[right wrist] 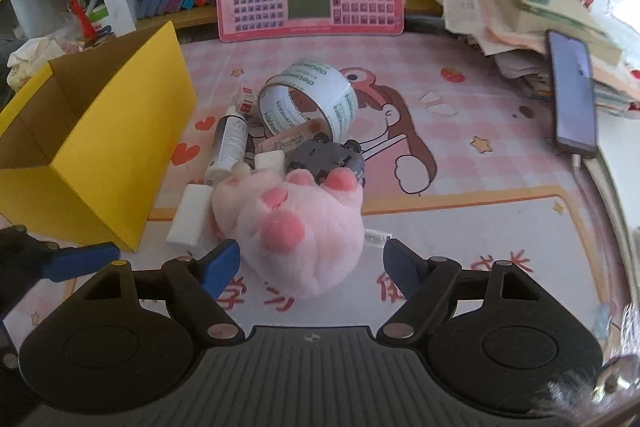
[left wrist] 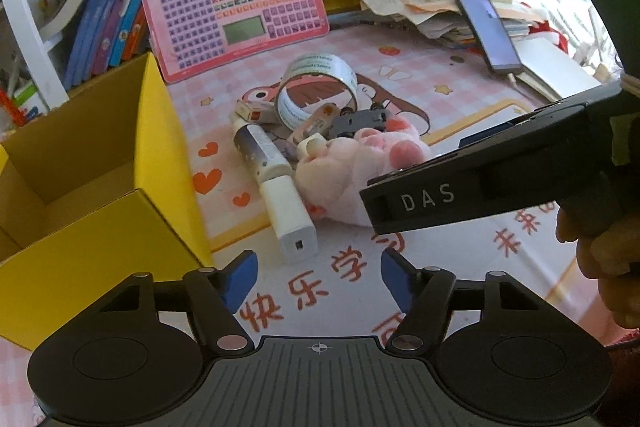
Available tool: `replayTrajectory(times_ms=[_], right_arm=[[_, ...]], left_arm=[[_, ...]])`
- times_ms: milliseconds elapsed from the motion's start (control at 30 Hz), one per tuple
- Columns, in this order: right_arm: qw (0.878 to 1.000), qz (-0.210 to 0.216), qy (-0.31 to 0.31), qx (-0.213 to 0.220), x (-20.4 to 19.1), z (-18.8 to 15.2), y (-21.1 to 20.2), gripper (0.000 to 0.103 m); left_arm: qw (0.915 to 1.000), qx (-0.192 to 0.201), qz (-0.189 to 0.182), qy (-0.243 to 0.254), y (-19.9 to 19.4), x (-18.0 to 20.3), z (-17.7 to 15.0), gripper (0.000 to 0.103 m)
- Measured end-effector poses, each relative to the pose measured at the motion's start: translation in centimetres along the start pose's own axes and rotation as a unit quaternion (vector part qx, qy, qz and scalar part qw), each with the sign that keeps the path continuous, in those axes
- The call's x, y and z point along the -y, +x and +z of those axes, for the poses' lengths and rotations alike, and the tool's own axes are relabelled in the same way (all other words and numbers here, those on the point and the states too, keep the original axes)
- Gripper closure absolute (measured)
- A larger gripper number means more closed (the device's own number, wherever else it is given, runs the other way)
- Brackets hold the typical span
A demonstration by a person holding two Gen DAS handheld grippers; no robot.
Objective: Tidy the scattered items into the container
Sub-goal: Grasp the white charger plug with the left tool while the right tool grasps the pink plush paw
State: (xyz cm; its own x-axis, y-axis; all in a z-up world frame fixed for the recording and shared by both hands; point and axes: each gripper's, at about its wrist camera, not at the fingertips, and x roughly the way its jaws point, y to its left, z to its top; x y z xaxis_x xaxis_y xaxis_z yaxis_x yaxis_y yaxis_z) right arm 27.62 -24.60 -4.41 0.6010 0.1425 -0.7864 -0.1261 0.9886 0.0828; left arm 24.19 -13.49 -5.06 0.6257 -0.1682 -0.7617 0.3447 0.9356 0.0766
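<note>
Lying in a heap on the pink mat [right wrist: 460, 187], the scattered items sit just right of the yellow box [left wrist: 168, 163], which is open at the top with brown card inside. A white-capped tube [left wrist: 276, 183] has its long axis running from the far left toward the near right in the left view, its square cap end nearest the camera. A clear tape roll [right wrist: 308, 99] stands on edge behind it, its hole facing the cameras. The pink plush paw [right wrist: 296, 231] lies with its darker pink pads up, toes pointing away toward a small grey toy car [right wrist: 324, 155] that touches them.

Only the right view shows the paw's sewn-in white label at its right side and the print on the tube. Only the left view shows the box's inner floor and the right gripper's black finger marked DAS crossing in front of the paw.

The left gripper [left wrist: 318, 277] hangs above the mat near the tube's cap, jaws apart with nothing between them. The right gripper [right wrist: 312, 265] straddles the paw's near end, its blue pads clear of the plush on both sides.
</note>
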Motion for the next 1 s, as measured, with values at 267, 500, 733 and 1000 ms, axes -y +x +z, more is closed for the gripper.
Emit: replayTrajectory(times_ms=[267,500,733,1000], right_arm=[[0.996,0.057,0.042,-0.045,2.0,1.5,3.6,0.016],[0.993,0.096,0.051,-0.055,2.9,1.7,4.5,0.03],[0.994,0.09,0.046,-0.052,3.8,1.6,3.7,0.034],[0.994,0.091,0.036,-0.054,4.5,1.1,3.0,0.035]], left_arm=[[0.9991,-0.023,0.031,-0.015,2.6,-0.4,1.4,0.049],[0.9983,-0.033,0.044,-0.021,4.1,-0.7,2.1,0.05],[0.9967,-0.044,0.058,-0.035,5.5,-1.1,2.6,0.06],[0.9943,-0.058,0.064,-0.062,6.8,-1.1,2.7,0.076]])
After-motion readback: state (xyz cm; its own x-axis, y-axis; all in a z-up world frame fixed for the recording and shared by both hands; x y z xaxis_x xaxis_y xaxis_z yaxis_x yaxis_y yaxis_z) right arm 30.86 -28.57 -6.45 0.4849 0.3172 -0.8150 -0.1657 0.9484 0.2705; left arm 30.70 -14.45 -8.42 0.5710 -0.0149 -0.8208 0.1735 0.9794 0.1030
